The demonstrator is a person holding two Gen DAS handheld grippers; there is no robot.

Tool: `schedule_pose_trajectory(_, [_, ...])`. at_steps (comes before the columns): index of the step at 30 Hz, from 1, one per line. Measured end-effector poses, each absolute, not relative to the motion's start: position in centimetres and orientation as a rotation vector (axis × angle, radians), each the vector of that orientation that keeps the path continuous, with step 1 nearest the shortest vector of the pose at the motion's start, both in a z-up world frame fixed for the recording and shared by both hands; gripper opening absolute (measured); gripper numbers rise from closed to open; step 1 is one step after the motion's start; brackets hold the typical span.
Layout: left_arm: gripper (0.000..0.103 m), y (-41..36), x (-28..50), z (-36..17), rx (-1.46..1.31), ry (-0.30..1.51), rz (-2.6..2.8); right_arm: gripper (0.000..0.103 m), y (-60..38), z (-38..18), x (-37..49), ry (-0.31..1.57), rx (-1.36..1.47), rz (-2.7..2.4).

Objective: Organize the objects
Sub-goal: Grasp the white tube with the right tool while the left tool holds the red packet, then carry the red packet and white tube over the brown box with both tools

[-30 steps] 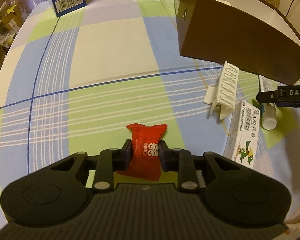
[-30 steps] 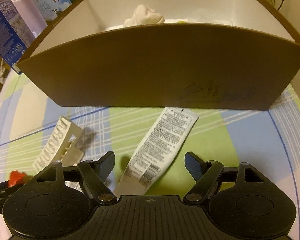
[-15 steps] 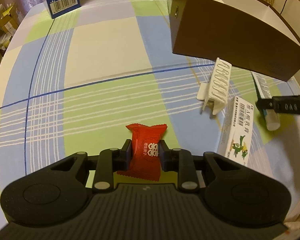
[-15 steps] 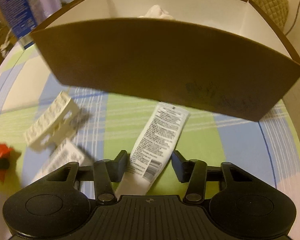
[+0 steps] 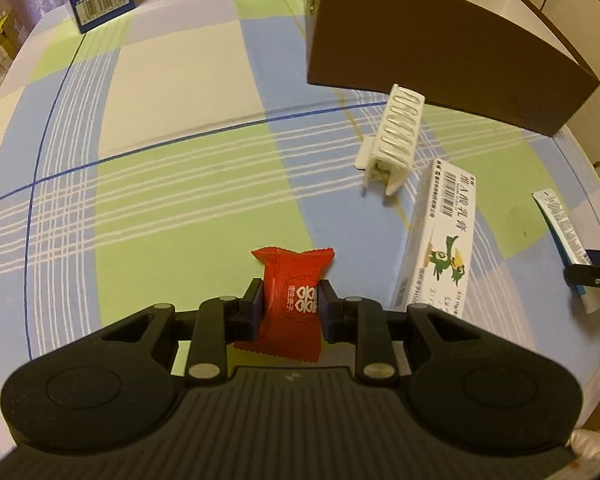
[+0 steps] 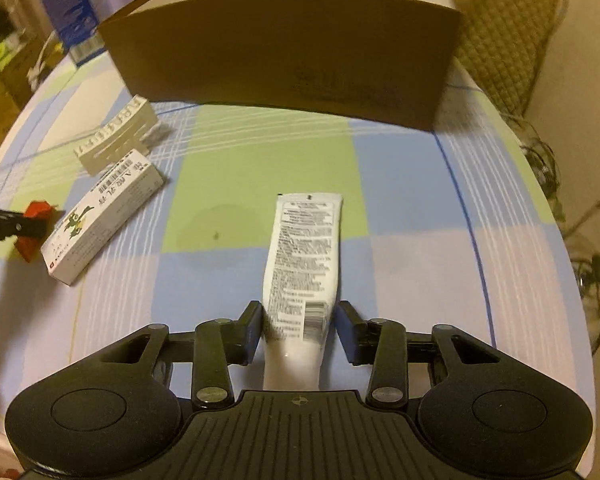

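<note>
The left gripper (image 5: 290,306) pinches a red sachet (image 5: 290,300) squarely across its middle, both pads pressed against the wrapper, above the checked cloth (image 5: 180,208). Right of it lie a white carton (image 5: 440,240) and a white rack (image 5: 396,138), with the brown box (image 5: 440,40) standing behind them. Further right, the right gripper (image 6: 300,328) straddles the cap end of a white tube (image 6: 302,256) lying on the cloth; its left pad touches the tube, the right pad shows a sliver of gap, so the grip looks not quite made. To do this well, I judge it should close fully on the firm lower end, then lift level and clear the box's near wall before releasing inside.
</note>
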State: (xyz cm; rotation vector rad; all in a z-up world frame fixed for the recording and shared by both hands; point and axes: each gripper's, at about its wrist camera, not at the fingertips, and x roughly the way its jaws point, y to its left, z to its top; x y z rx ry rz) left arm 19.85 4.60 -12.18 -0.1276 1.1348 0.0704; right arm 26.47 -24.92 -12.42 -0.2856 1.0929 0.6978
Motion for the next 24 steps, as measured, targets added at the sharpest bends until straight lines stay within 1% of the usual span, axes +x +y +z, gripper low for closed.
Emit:
schedule_pose_trajectory(4, [0.023, 4.2, 20.0, -12.2, -0.121, 1.138, 0.062, 0.042, -25.0, -12.3, 26.3, 1.079, -0.261, 0.675])
schedule_pose_trajectory(7, [0.023, 3.9, 20.0, -12.2, -0.117, 1.138, 0.062, 0.042, -24.6, -12.3, 26.1, 1.048, -0.268, 0.663])
schedule_pose_trajectory(11, [0.023, 3.8, 20.0, -12.2, -0.116, 1.142, 0.069, 0.037, -23.5, -12.6, 25.4, 1.005, -0.376, 0.667])
schedule_pose_trajectory(18, [0.023, 3.7, 19.9, -12.0, -0.122, 1.141, 0.082, 0.035, -23.8, -12.7, 25.5, 1.006, -0.38, 0.683])
schedule_pose_trajectory(24, [0.023, 3.9, 19.8, -11.2, -0.128, 1.123, 0.087, 0.035, -24.0, -11.4, 25.7, 0.997, -0.345, 0.7])
